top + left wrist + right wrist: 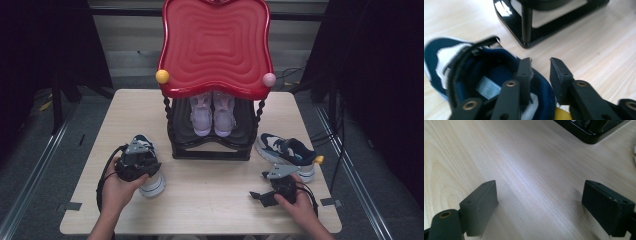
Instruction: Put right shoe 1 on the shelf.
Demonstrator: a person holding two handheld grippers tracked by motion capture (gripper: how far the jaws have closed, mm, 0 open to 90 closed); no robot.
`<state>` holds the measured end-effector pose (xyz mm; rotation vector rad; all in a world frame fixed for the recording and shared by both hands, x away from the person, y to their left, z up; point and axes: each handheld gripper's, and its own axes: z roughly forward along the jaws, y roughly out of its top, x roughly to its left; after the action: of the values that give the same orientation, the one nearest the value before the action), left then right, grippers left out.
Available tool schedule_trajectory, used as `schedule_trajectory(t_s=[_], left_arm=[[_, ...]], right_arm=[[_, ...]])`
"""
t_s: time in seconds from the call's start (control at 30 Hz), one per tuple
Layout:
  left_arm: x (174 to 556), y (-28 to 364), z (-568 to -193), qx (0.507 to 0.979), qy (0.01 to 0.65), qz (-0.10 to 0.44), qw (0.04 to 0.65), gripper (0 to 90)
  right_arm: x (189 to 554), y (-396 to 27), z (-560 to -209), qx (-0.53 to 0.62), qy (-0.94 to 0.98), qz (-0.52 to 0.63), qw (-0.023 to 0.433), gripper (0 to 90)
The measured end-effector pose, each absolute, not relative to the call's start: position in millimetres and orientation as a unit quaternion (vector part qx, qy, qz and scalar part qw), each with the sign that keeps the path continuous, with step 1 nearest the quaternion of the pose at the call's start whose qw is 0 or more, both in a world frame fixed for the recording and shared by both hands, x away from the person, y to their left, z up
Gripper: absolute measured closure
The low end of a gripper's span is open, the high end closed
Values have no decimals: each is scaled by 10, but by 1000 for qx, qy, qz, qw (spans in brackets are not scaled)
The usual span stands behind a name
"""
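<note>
Over at the table's eight o'clock, the left gripper (141, 161) sits on top of a navy-and-white sneaker (148, 176) standing upright on its sole, toe toward the rack. The left gripper view gives the detail: one jaw is dipped inside the shoe's opening and the other hangs outside, the padded collar (541, 86) running between them. The outer pad stands a sliver off the fabric, so I read this as straddling the collar, not squeezing it. No lift looks possible yet. The left hand (116, 189) comes in from six o'clock, wrist cocked, gripper tipped forward and down over the heel.

Centre stage, twelve o'clock: the black two-tier rack (212, 145) under its red wavy top, with a pale pink pair (212, 114) already parked on the lower shelf.

Right side, four o'clock: the matching sneaker (286, 154) lies just beside the rack's corner, untouched. The right gripper (261, 196) rests low near the table's (529, 170) front edge, jaws spread wide with bare wood between them, pointing toward nine o'clock. The right hand (300, 204) holds it flat, idle.

So the step looks like securing the left shoe. Next call: close firmly on that collar, then lift clear of the table toward the rack.
</note>
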<state>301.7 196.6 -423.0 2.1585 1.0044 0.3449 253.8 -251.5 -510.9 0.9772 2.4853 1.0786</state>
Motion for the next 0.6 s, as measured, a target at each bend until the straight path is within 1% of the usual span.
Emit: schedule_trajectory(t_s=[0.13, 0.17, 0.23, 0.27, 0.33, 0.37, 0.43, 0.53, 0.6], left_arm=[[2994, 2002, -4182, 838, 382, 132, 367, 591], [2983, 2016, -4169, 841, 380, 136, 361, 566], [2966, 2034, -4152, 845, 373, 131, 360, 535], [2957, 2042, -4148, 849, 365, 129, 360, 494], [2945, 2065, -4144, 854, 359, 130, 352, 479], [2942, 2075, -4151, 854, 360, 121, 355, 466], [2930, 2097, -4152, 860, 354, 125, 346, 463], [2915, 2100, -4173, 867, 348, 115, 339, 465], [2909, 2074, -4206, 874, 338, 113, 329, 532]], right_arm=[[2538, -2515, -5109, 336, 856, 371, 131, 125], [2537, -2515, -5109, 336, 856, 371, 130, 125], [2538, -2515, -5109, 336, 856, 371, 130, 125], [2538, -2515, -5109, 336, 856, 371, 130, 125], [2538, -2515, -5109, 336, 856, 371, 130, 125], [2538, -2515, -5109, 336, 856, 371, 130, 125], [2537, -2515, -5109, 336, 856, 371, 130, 125], [2538, -2515, -5109, 336, 856, 371, 130, 125], [2537, -2515, -5109, 336, 856, 371, 130, 125]])
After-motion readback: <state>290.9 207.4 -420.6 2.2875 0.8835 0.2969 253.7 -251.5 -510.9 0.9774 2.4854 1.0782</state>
